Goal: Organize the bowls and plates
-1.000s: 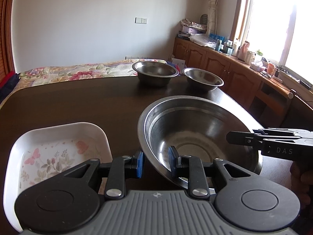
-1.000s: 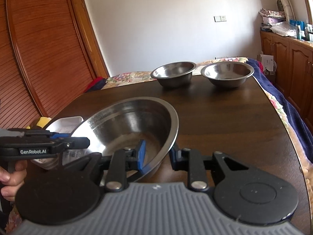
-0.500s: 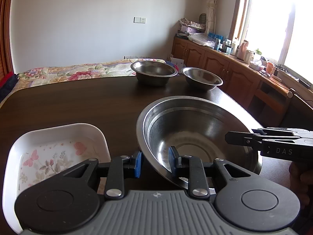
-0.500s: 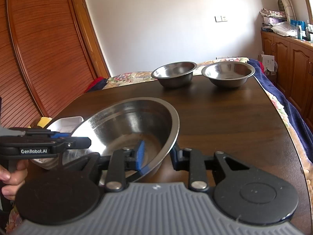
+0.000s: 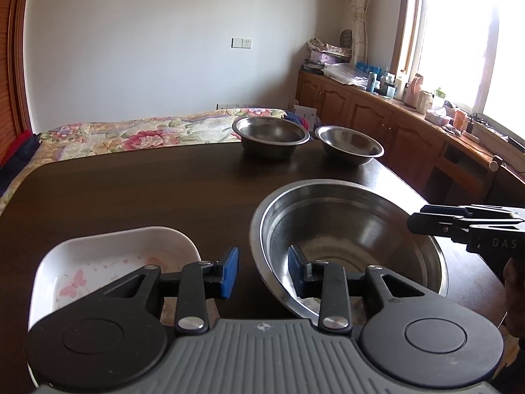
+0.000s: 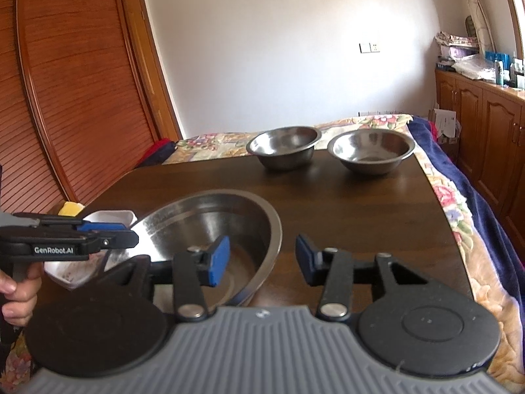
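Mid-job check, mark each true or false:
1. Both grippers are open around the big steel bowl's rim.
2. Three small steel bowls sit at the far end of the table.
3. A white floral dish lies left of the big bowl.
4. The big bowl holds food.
1. True. The left gripper and right gripper each straddle the large steel bowl rim, pads apart.
2. False. Only two small steel bowls are there.
3. True. The white floral dish sits beside it.
4. False. It looks empty.
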Tool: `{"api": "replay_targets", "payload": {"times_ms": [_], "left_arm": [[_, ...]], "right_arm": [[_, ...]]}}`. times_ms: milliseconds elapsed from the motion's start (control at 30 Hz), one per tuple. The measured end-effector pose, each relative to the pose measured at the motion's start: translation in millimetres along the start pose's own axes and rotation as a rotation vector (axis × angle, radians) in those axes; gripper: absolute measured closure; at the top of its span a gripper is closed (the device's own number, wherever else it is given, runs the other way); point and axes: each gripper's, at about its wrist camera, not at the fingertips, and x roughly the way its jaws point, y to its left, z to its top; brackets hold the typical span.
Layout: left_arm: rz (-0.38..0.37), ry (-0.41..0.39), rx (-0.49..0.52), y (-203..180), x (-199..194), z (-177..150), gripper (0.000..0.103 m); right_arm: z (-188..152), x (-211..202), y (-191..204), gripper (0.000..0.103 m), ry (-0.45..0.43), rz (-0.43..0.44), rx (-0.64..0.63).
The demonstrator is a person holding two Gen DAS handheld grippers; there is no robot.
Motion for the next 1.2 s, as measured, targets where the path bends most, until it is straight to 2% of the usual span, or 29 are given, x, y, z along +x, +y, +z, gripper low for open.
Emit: {"api": "replay_targets", "payload": {"times_ms": [300,533,867,1200], "left_arm": [[0.030,-0.051,0.029,6,-3,29,0.034],[0.056,-0.095,0.037,4,5,63,0.026],[0.056,-0.093,0.036,-4,42,95,0.024],[0.095,-0.062,0.049,-3,87,118,0.024]], "right_arm": [[34,-5,-14,0.056,-0.059,-0.014,-0.043],[71,13,-29,0.056,-0.095,-0.031,-0.095],[96,56,-41,0.056,-0.071,-0.029,-0.141],[113,113,-49,0.057,-0.015,-0.043,-0.157]]}}
